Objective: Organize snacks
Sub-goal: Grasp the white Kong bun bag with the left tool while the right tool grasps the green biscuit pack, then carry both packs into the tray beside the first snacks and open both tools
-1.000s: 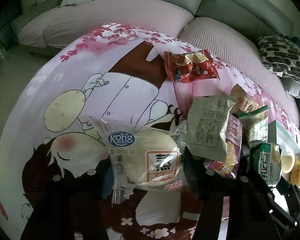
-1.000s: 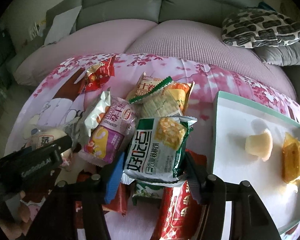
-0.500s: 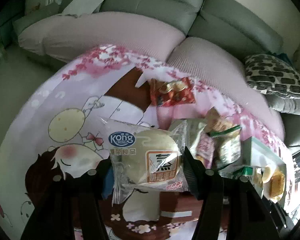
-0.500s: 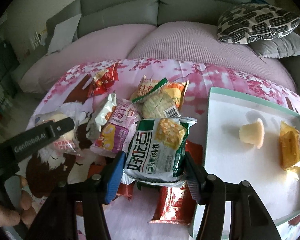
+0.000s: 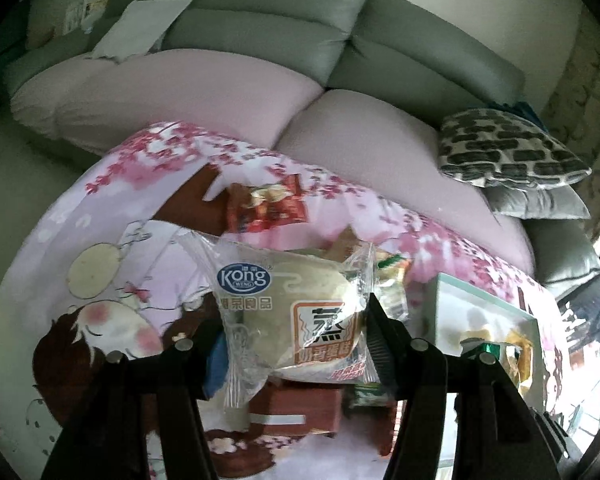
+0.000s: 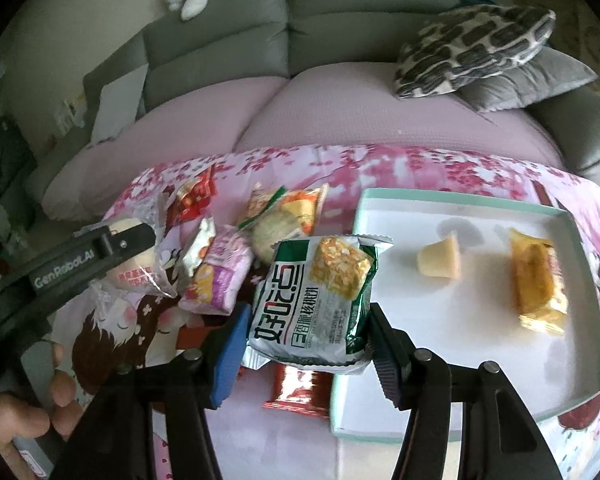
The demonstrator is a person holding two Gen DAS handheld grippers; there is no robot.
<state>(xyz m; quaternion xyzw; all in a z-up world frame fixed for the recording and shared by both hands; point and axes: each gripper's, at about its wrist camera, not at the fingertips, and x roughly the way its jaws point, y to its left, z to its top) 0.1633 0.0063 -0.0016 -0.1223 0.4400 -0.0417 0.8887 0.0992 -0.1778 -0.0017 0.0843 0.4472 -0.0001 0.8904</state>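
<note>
My left gripper (image 5: 296,344) is shut on a clear-wrapped steamed bun pack (image 5: 292,312) and holds it above the pink cartoon tablecloth (image 5: 112,280); it also shows in the right wrist view (image 6: 136,264). My right gripper (image 6: 304,344) is shut on a green-and-white snack bag (image 6: 320,300), held above the left edge of the white tray (image 6: 480,360). The tray holds a jelly cup (image 6: 440,260) and a yellow wrapped cake (image 6: 536,284). A pile of snack packs (image 6: 240,256) lies left of the tray.
A red snack pack (image 5: 266,208) lies apart at the far side of the cloth. A red bar (image 6: 300,392) lies under my right gripper by the tray edge. A grey sofa with pink cushions (image 6: 340,104) and a patterned pillow (image 6: 472,48) stands behind the table.
Both grippers have lifted their packs off the pile. The left one rose with the bun pack; the right one rose and moved toward the tray with the green bag.
</note>
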